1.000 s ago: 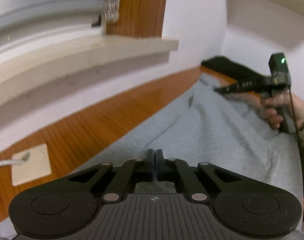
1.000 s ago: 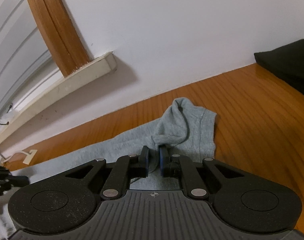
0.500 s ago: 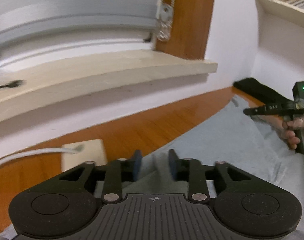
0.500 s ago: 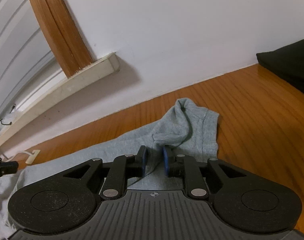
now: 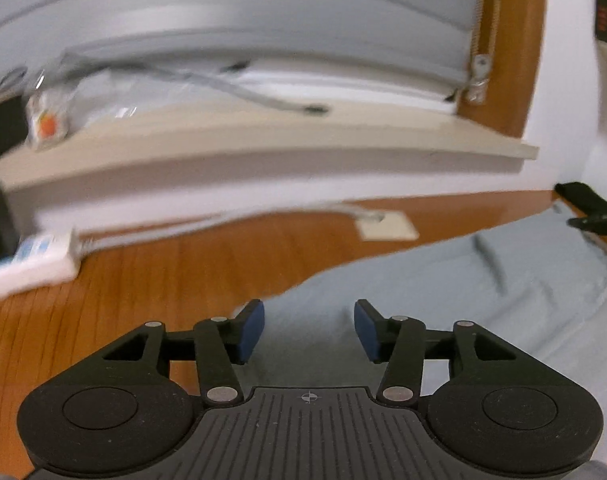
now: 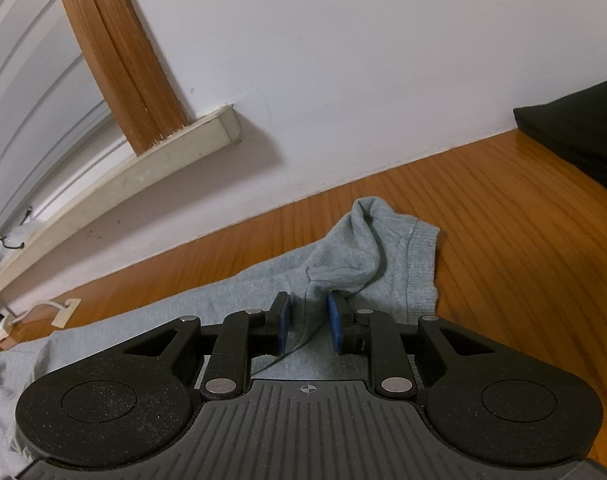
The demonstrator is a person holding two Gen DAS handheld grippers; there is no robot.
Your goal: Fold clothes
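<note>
Two grippers over one soft grey knit garment spread on my grainy wooden table, ribbed cuff bunched near the wall. My left gripper is spread wide above the cloth; my right gripper is partly parted, holding nothing. No readable labels, too blurry.

A room in a home: a wooden counter set against a white wall; a window sill under a roller shutter in a wooden frame; a grey garment spread out
</note>
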